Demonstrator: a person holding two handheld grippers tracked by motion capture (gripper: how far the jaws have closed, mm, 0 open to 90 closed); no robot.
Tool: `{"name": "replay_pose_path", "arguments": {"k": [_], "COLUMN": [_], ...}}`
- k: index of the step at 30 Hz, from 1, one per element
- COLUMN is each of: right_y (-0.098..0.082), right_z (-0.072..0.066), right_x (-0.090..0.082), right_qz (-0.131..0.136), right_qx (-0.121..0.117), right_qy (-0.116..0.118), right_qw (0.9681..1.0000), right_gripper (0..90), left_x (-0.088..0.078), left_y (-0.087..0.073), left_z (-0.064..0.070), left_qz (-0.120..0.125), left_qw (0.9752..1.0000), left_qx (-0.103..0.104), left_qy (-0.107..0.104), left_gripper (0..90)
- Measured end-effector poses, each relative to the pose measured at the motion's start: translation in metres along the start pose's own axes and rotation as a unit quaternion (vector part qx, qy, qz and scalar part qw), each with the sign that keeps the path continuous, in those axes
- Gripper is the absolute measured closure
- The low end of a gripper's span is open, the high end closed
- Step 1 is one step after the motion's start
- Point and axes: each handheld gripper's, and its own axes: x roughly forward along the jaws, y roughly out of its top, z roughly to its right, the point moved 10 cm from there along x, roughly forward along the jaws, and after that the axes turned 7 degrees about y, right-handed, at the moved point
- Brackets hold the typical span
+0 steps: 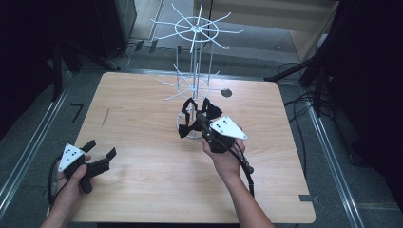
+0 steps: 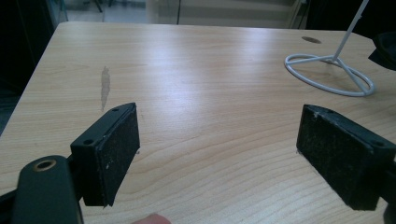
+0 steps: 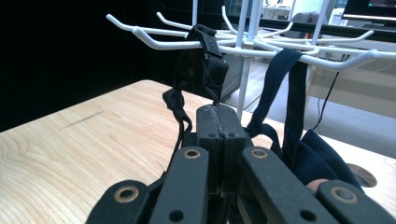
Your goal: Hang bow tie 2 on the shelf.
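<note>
My right gripper [image 3: 219, 116] is clamped tight on a floppy black strap [image 3: 205, 70] hanging off the white rack [image 3: 261, 46]; left gripper [image 2: 219, 154] gapes empty. Light stuff, pinch the band.

Wire rack [image 1: 194, 83] mid-table; left side free.

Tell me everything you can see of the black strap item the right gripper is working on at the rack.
The black strap item looks like soft dark fabric with thin straps and a small buckle-like piece on top. It hangs from a lower prong of the white wire rack, its buckle end hooked over the prong. Beneath it the right gripper has its jaws shut on a thin part of it. A knotted strap dangles at its left. What kind of item it is cannot be told.
</note>
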Motion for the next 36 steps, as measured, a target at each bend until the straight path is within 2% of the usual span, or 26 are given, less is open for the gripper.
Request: {"name": "replay_pose_path", "arguments": {"k": [4, 10, 14, 22, 23, 24, 30, 36], "right_y": [-0.001, -0.005, -0.005, -0.007, -0.008, -0.008, -0.012, -0.018], "right_z": [-0.001, -0.003, -0.006, -0.012, -0.012, -0.014, -0.013, -0.010], "right_x": [0.000, -0.002, -0.003, -0.004, -0.005, -0.005, -0.007, -0.012], "right_qz": [-0.001, -0.005, -0.008, -0.015, -0.016, -0.017, -0.022, -0.027], "right_qx": [0.002, 0.011, 0.025, 0.039, 0.039, 0.036, 0.025, 0.028], "right_qy": [0.003, 0.013, 0.025, 0.047, 0.050, 0.052, 0.049, 0.046], "right_qw": [1.0000, 0.9998, 0.9993, 0.9980, 0.9979, 0.9979, 0.9982, 0.9982], "right_gripper": [90.0, 82.5, 72.8, 64.2, 62.5, 55.7, 45.6, 40.8], "left_x": [0.000, 0.000, 0.000, 0.000, 0.000, 0.000, 0.000, 0.000], "left_y": [0.000, 0.000, 0.000, -0.001, -0.001, 0.000, -0.001, -0.001], "left_z": [0.000, 0.000, 0.000, 0.001, 0.001, 0.001, 0.001, 0.000], "left_qz": [0.000, -0.002, -0.002, -0.003, -0.003, -0.002, -0.002, -0.004], "left_qw": [1.0000, 1.0000, 1.0000, 1.0000, 1.0000, 1.0000, 1.0000, 1.0000], "left_qx": [-0.001, 0.004, 0.004, 0.008, 0.008, 0.007, 0.008, 0.007], "left_qy": [0.000, 0.000, -0.001, -0.001, -0.001, -0.001, 0.000, 0.001], "left_gripper": [13.9, 14.0, 14.0, 13.9, 14.0, 13.9, 13.9, 13.9]}}
